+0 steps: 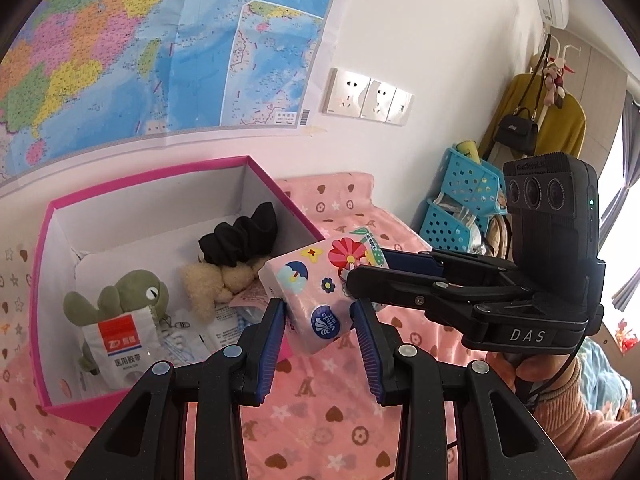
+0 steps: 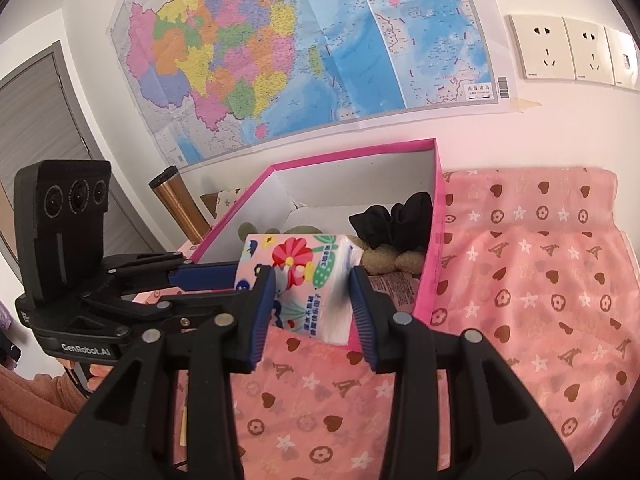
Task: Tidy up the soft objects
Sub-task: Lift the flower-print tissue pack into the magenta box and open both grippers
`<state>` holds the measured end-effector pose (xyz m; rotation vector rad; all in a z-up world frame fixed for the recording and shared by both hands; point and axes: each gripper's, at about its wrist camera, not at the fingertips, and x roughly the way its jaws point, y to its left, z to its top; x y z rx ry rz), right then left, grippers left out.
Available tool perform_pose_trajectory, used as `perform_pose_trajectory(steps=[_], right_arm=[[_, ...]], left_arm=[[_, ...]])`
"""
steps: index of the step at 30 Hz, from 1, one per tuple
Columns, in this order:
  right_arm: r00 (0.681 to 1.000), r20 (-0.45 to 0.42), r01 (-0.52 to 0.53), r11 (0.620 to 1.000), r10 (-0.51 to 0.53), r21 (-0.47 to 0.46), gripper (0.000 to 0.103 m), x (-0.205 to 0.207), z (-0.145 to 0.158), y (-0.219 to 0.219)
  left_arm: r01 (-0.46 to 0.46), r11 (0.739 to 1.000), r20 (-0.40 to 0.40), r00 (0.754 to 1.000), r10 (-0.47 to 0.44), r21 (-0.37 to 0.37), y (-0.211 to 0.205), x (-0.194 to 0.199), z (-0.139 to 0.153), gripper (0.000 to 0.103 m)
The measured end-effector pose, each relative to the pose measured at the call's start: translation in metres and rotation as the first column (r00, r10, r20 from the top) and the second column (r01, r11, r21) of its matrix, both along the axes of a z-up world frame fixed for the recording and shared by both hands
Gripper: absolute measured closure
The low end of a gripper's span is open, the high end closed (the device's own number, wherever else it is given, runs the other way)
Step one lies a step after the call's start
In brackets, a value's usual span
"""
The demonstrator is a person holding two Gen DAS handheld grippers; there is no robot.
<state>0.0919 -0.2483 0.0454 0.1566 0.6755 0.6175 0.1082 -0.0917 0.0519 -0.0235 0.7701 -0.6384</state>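
Note:
A pink floral tissue pack (image 1: 320,300) (image 2: 304,280) is held above the front right corner of the pink box (image 1: 40,248) (image 2: 348,156). My left gripper (image 1: 319,312) is shut on one end of the pack. My right gripper (image 2: 312,284) is shut on its other end and shows in the left wrist view (image 1: 360,276); the left gripper shows in the right wrist view (image 2: 212,276). Inside the box lie a green plush (image 1: 120,296), a beige plush (image 1: 216,284) (image 2: 384,260), a black scrunchie (image 1: 244,236) (image 2: 396,216) and a white tape packet (image 1: 120,348).
The box sits on a pink patterned cloth (image 1: 320,408) (image 2: 540,288) against a wall with a map (image 1: 140,48) (image 2: 300,48). A copper tumbler (image 2: 180,204) stands left of the box. Blue baskets (image 1: 460,200) stand at the right, near hanging clothes (image 1: 556,120).

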Motion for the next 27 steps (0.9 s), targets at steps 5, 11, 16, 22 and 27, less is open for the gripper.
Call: perform_pose_trajectory(steps=[5,11,16,22,27], right_arm=[[1.0,0.0,0.0,1.0,0.0,-0.001,0.062,0.007,0.0,0.001],[1.0,-0.005,0.006,1.0,-0.006,-0.007,0.062,0.016,0.0,0.001],[1.0,-0.015,0.01,1.0,-0.01,-0.007,0.062,0.023,-0.003,0.001],[1.0,-0.021,0.015,1.0,-0.015,-0.014,0.062,0.027,-0.004,0.001],[1.0,-0.024,0.018,1.0,-0.018,-0.016,0.062,0.031,-0.005,0.001]], left_arm=[[-0.007,1.0,0.002,1.0,0.007,0.0,0.0,0.006,0.001,0.068],[-0.024,1.0,-0.001,1.0,0.024,0.009,-0.002,0.015,0.0,0.068],[-0.025,1.0,-0.007,1.0,0.025,0.011,-0.002,0.02,-0.001,0.068],[-0.029,0.999,-0.015,0.999,0.029,0.015,-0.004,0.024,-0.003,0.068],[-0.03,0.999,-0.017,0.999,0.031,0.021,-0.006,0.028,-0.004,0.068]])
